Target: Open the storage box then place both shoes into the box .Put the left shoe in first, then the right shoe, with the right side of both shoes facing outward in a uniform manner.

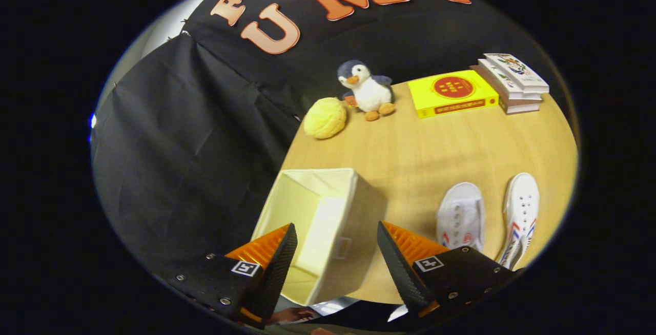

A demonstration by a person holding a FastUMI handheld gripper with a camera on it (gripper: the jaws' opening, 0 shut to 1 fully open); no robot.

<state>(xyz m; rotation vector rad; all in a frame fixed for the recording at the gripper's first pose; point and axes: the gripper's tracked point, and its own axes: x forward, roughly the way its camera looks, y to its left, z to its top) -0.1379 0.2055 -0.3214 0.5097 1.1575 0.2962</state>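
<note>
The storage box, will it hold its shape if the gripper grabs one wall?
Probably not firmly. The storage box looks like thin fabric-covered panels, so a pinched wall may flex. It is open and empty, so likely light and apt to slide on the smooth table. The gripper is open above it.

- A light wooden tabletop (435,145) carries everything; the booth's black cloth wall runs along its left and far edges.
- An open cream fabric storage box (312,222) sits at the left edge, toward the near side, its lid off and inside bare.
- Two white shoes lie near the right edge: the left shoe (461,217) and, just beside it, the right shoe (520,217), which is tipped on its side.
- A yellow ball (325,118) rests by the far left corner.
- A plush penguin (368,90) stands just beside the ball.
- A yellow book (452,93) lies flat along the far edge.
- A stack of books (512,83) sits at the far right corner, touching the yellow book.
</note>
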